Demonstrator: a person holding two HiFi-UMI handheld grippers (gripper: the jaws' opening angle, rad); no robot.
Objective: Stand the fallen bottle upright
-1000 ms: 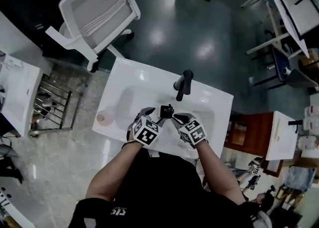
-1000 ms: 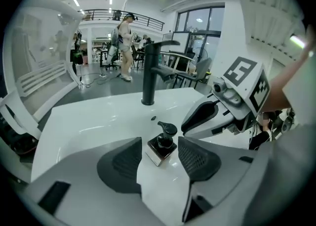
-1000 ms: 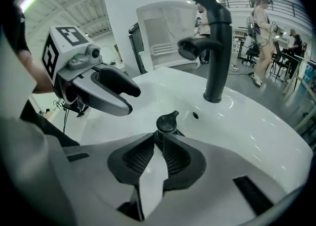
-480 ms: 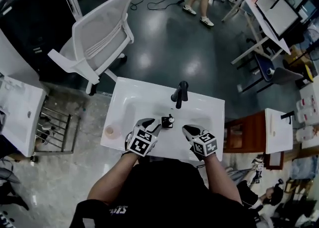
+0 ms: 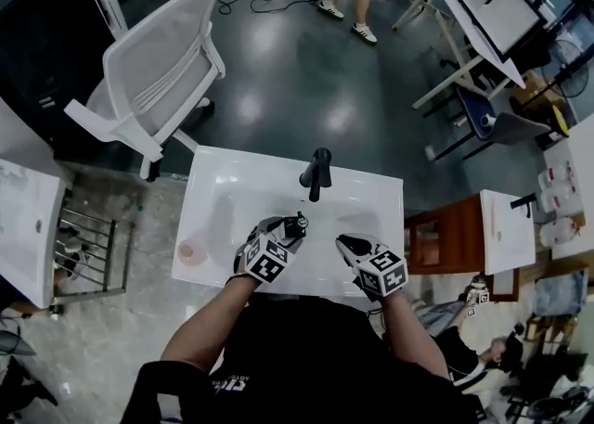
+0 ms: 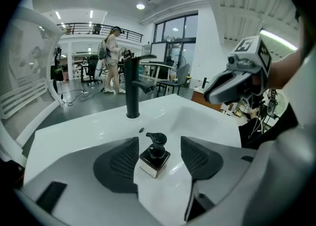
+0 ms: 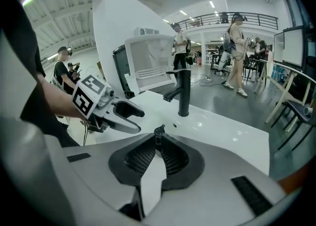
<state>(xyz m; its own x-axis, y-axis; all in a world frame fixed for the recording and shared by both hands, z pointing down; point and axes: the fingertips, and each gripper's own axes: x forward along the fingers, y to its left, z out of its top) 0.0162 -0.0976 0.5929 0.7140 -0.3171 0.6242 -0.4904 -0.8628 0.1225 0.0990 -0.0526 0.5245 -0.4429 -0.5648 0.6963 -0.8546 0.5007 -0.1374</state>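
Observation:
A small square bottle with a black pump top (image 6: 155,153) stands upright on the white sink counter (image 5: 232,190), in front of the black faucet (image 5: 317,172). My left gripper (image 6: 159,157) is open. Its jaws have just been opening, and the bottle stands between the pads with a gap on each side. In the head view the bottle (image 5: 295,224) sits at the left gripper's (image 5: 281,231) tips. My right gripper (image 5: 346,244) hangs to the right of the bottle, apart from it. In its own view the right gripper (image 7: 157,153) is shut on nothing, with the pump top (image 7: 159,132) showing beyond the tips.
A small round tan object (image 5: 190,252) lies at the counter's left edge. The basin (image 6: 207,121) dips on the right side of the counter. A white chair (image 5: 153,70) stands behind on the left, a wooden cabinet (image 5: 445,241) to the right. People walk far behind.
Both grippers met at the bottle a second ago. The right gripper has since drawn back to the right and lifted away. The left stays beside the upright bottle with its jaws wider.

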